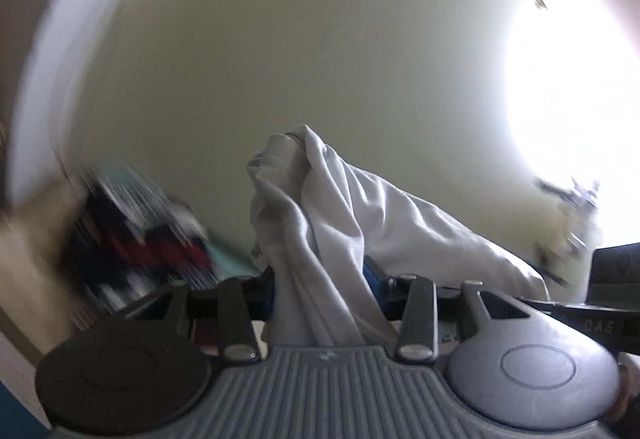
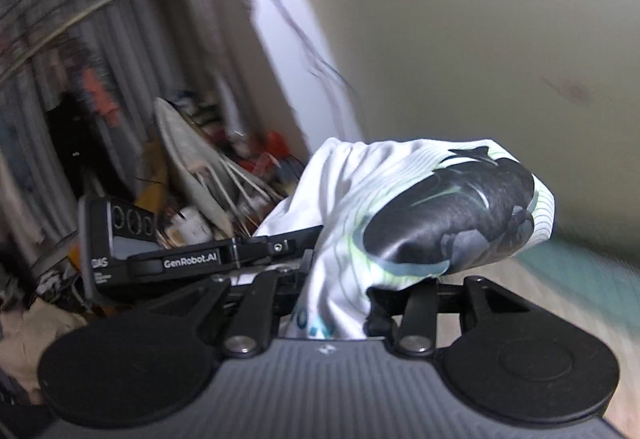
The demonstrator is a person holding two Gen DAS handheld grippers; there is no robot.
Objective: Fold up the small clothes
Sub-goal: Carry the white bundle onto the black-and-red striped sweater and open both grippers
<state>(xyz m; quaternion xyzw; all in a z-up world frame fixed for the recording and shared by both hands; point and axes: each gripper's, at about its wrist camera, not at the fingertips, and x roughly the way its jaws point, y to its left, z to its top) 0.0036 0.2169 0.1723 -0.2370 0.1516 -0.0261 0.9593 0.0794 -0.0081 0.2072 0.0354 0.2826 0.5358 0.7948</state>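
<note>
A white garment (image 1: 320, 219) is lifted in the air, bunched and stretched between both grippers. In the left wrist view my left gripper (image 1: 320, 281) is shut on a gathered fold of it; the cloth covers the fingertips. The garment runs right toward the dark body of the right gripper (image 1: 592, 323). In the right wrist view the same white garment (image 2: 344, 199) shows a black and green print (image 2: 452, 215). My right gripper (image 2: 340, 295) is shut on it, with its tips hidden under the cloth. The left gripper's black body (image 2: 180, 259) sits close on the left.
A blurred pile of dark, red and striped clothes (image 1: 140, 239) lies low at the left. A glaring window (image 1: 580, 99) fills the right. The right wrist view shows a grey curtain (image 2: 100, 59), cluttered household items (image 2: 192, 167), wall cables (image 2: 312, 51) and a teal surface (image 2: 580, 263).
</note>
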